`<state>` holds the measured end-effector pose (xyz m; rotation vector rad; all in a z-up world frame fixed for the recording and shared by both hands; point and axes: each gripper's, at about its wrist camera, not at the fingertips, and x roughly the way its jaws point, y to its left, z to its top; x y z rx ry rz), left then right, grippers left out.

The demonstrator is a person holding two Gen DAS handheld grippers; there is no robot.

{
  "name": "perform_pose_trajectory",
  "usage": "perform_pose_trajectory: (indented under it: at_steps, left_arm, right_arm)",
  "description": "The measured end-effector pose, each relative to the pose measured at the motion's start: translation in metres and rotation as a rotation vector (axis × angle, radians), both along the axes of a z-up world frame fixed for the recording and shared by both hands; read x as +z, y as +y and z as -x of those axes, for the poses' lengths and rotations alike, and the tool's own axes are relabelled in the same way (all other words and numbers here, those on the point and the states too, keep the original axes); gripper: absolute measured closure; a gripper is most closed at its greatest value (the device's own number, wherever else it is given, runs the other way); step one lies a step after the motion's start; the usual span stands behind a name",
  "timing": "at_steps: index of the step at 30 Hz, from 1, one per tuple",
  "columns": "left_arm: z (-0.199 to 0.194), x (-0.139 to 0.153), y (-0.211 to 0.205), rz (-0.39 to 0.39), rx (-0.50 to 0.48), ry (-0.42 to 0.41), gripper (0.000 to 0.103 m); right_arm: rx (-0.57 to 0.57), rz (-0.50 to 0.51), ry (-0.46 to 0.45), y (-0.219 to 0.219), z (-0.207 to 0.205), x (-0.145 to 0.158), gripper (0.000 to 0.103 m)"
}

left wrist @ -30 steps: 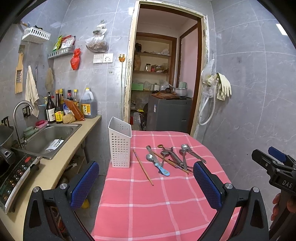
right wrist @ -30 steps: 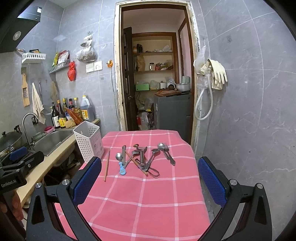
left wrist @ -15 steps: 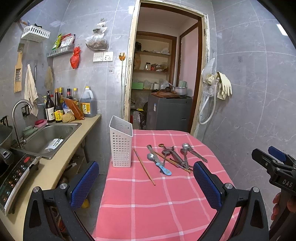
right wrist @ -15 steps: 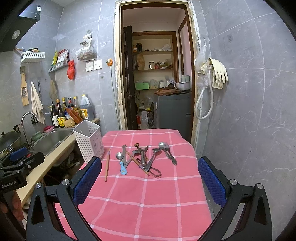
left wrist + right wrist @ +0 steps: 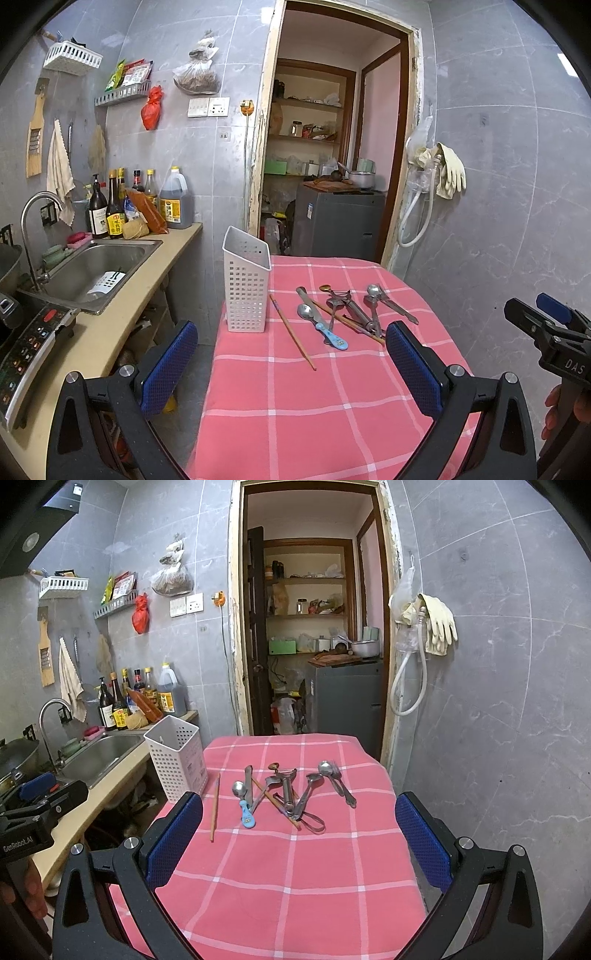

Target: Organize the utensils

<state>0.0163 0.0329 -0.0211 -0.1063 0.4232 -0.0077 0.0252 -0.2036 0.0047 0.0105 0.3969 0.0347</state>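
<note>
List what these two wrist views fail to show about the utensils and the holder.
- White holder: its bottom inside is hidden by its own walls in both views.
- Utensil pile: pieces overlap, so the count is unclear.
- Second chopstick: partly covered by metal utensils.
- Left gripper fingertip covers the pile's right end.

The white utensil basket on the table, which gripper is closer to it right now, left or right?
Left. The white basket stands just ahead of the left gripper, toward its left finger. The right gripper sits further to the right, with the basket beyond its left finger.

Pink tablecloth [image 5: 295, 867] with white checks — white perforated holder [image 5: 245, 291] — blue-handled spoon [image 5: 245, 808]
</note>
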Motion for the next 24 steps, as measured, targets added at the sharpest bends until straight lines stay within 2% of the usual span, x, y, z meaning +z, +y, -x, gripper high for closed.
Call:
perform_pose_trajectory:
  at_steps: [15, 24]
  left_arm:
    - [-0.011, 0.001, 0.006, -0.002, -0.015, 0.012, 0.0]
    - [-0.044, 0.012, -0.003, 0.016, 0.0, -0.005, 0.001]
  right_arm:
    - [-0.001, 0.0, 0.003, 0.004, -0.005, 0.001, 0.001]
    - [0.006, 0.007, -0.018, 0.003, -0.034, 0.016, 0.001]
